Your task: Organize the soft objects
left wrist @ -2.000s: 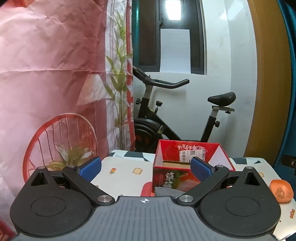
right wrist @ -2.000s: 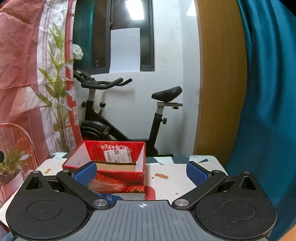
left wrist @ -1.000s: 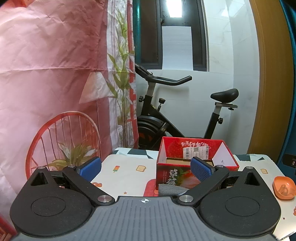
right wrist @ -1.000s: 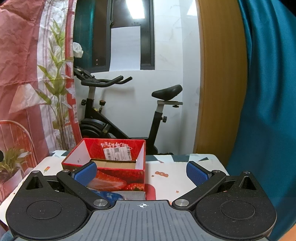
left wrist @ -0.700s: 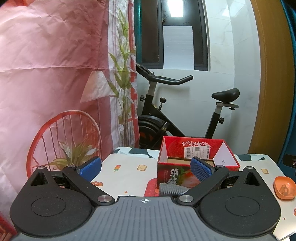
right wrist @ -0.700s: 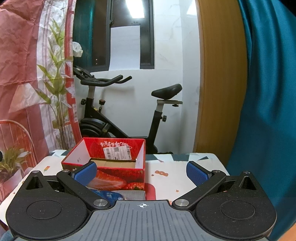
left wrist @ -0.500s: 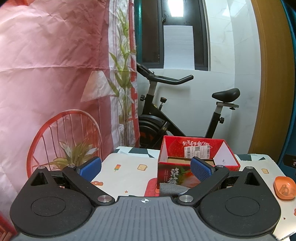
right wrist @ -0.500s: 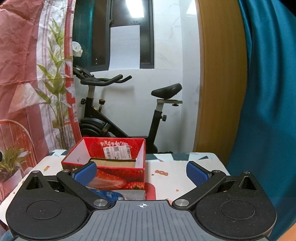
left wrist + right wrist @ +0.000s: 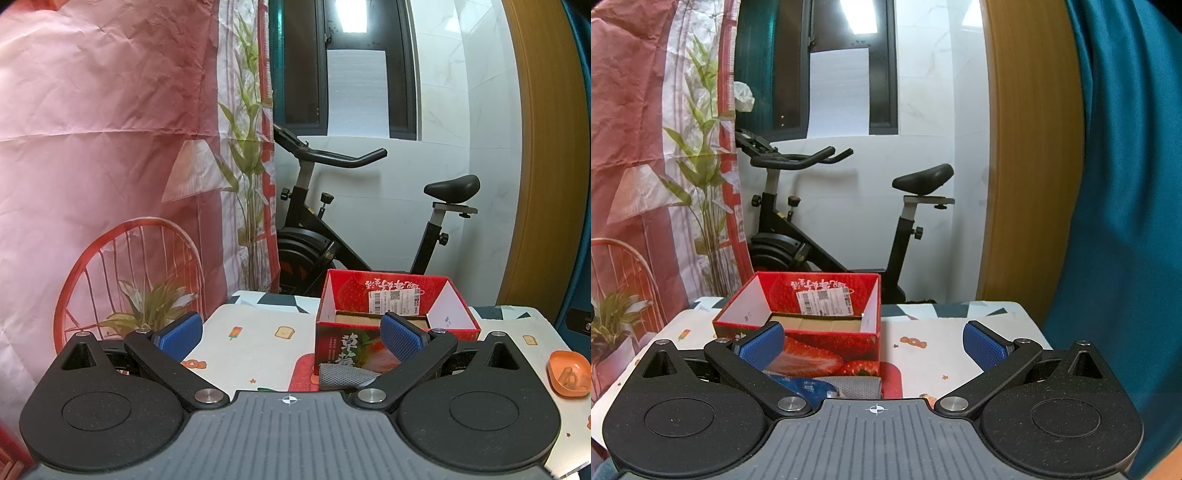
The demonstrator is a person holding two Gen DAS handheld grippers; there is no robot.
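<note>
- A pink backdrop [image 9: 103,147] printed with a chair and plants hangs along the left side of the scene, reaching down past the left edge of the table.
- An exercise bike [image 9: 332,236] stands on the far side, behind the table and against the white wall.
- A teal curtain [image 9: 1126,184] fills the right side of the right wrist view, close to the table's right edge.
- The table [image 9: 258,343], under a white cloth with small food prints, has bare cloth to the left of the box and to its right.
- A red strawberry box [image 9: 391,314], open at the top, sits toward the far middle of the table; nothing shows inside but its cardboard floor.
- The left gripper [image 9: 291,338] hovers near, fingers spread wide, holding nothing.
- The right gripper [image 9: 873,341] does the same, fingers wide apart and empty.
- A grey mesh cloth [image 9: 343,376] lies against the near face of the box, partly hidden by the left gripper.
- A blue soft item [image 9: 805,387] lies just left of it, mostly hidden.
- A small orange dish [image 9: 569,373] sits at the right edge.
</note>
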